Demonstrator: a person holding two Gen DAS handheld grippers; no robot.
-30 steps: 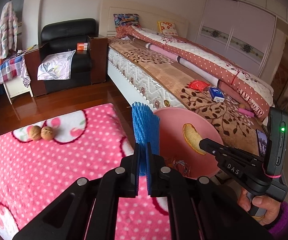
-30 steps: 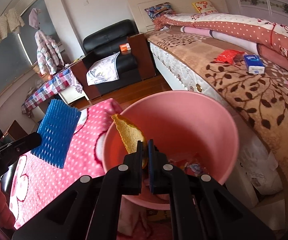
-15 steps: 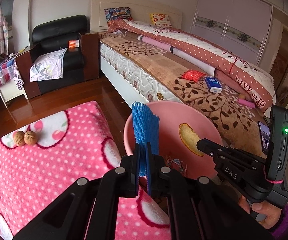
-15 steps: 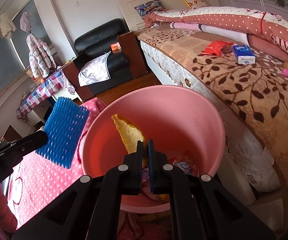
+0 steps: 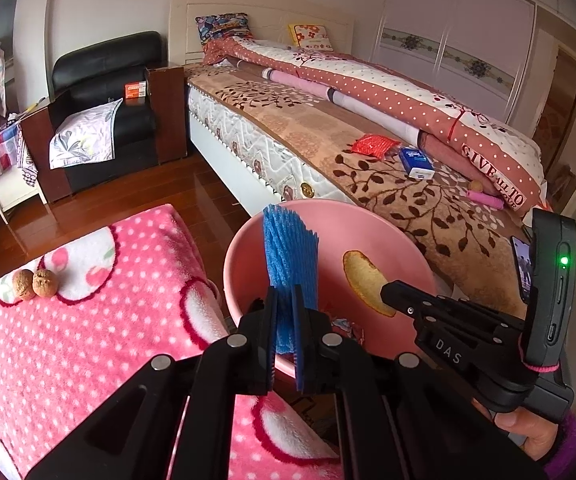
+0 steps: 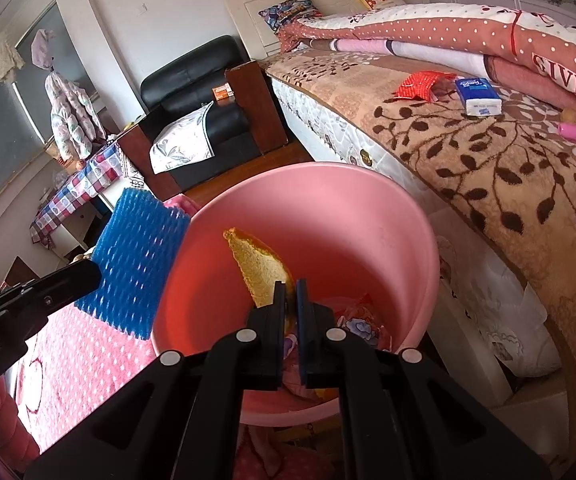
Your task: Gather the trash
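My left gripper is shut on a blue foam fruit net and holds it over the near rim of the pink bin. The net also shows in the right wrist view, at the bin's left rim. My right gripper is shut on a yellow peel and holds it inside the pink bin. The peel shows in the left wrist view too. Wrappers lie at the bin's bottom.
A pink dotted blanket covers the surface on the left, with two walnuts on it. The bed on the right carries a red packet, a blue tissue pack and a pink tube. A black armchair stands behind.
The left gripper has carried the blue net to the right, from over the blanket to over the bin's rim. The right gripper still holds the peel in the bin.
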